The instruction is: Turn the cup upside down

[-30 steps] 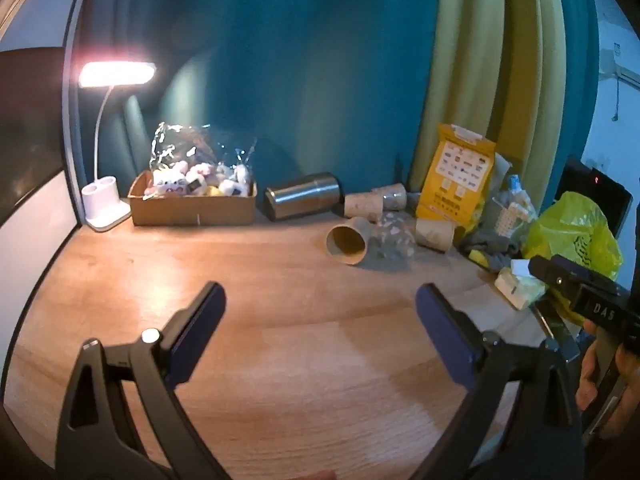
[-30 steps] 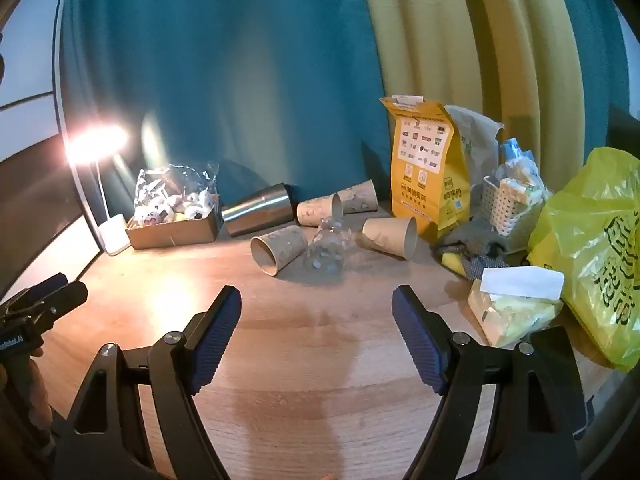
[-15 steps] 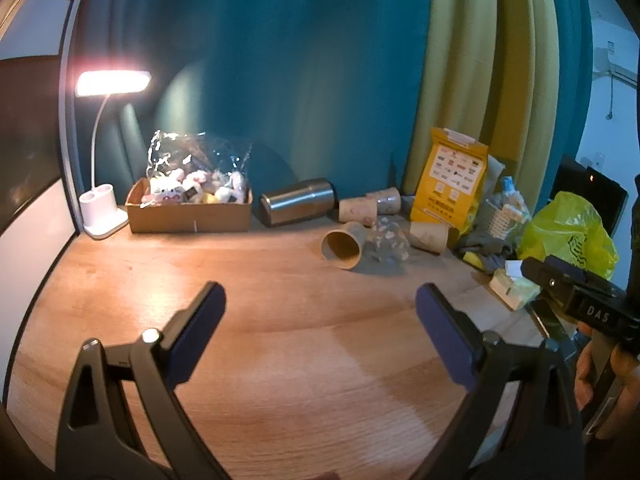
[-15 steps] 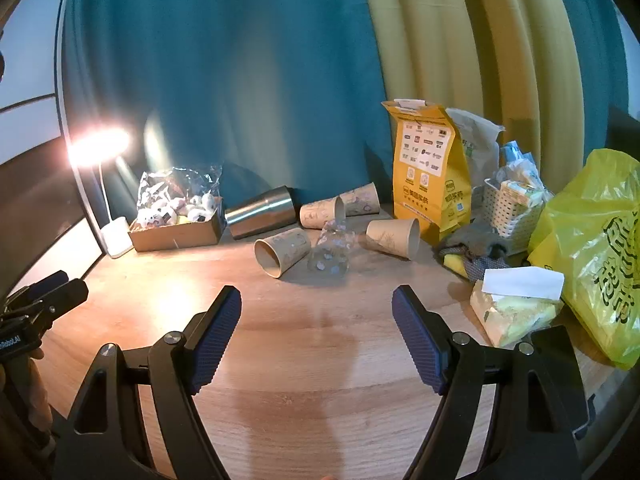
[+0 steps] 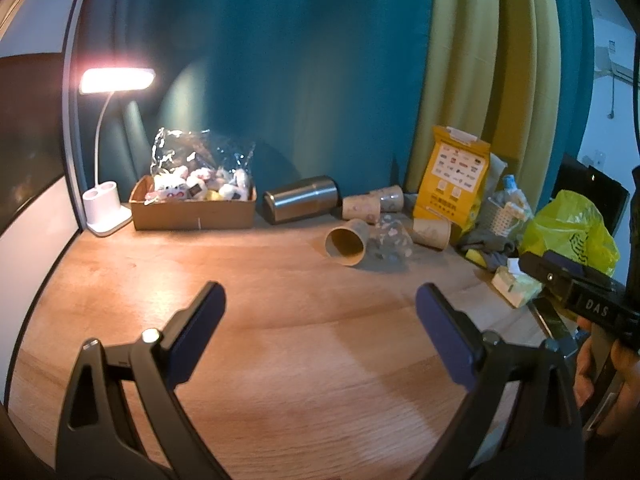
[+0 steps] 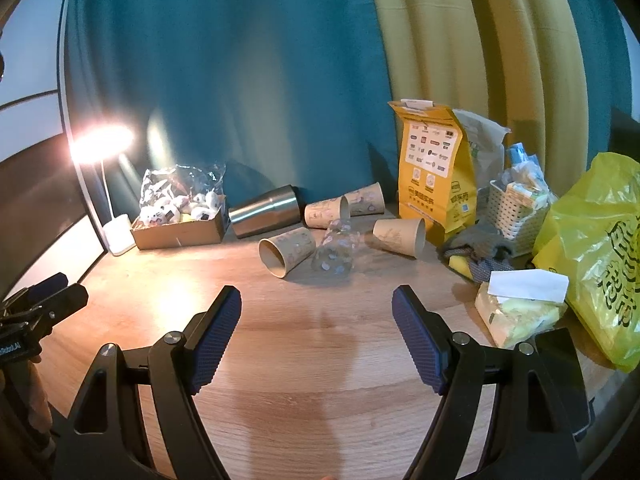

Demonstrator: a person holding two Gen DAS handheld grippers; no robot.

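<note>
Low in both frames we hold the left tool and right tool spread apart, empty, above the tabletop; the paper cup lies sideways at mid-frame beside a clear cup; a steel tumbler lies behind.

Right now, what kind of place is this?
Probably a home desk or makeshift corner: a wooden tabletop against curtains, a lit desk lamp, and household clutter like a yellow plastic bag.
</note>
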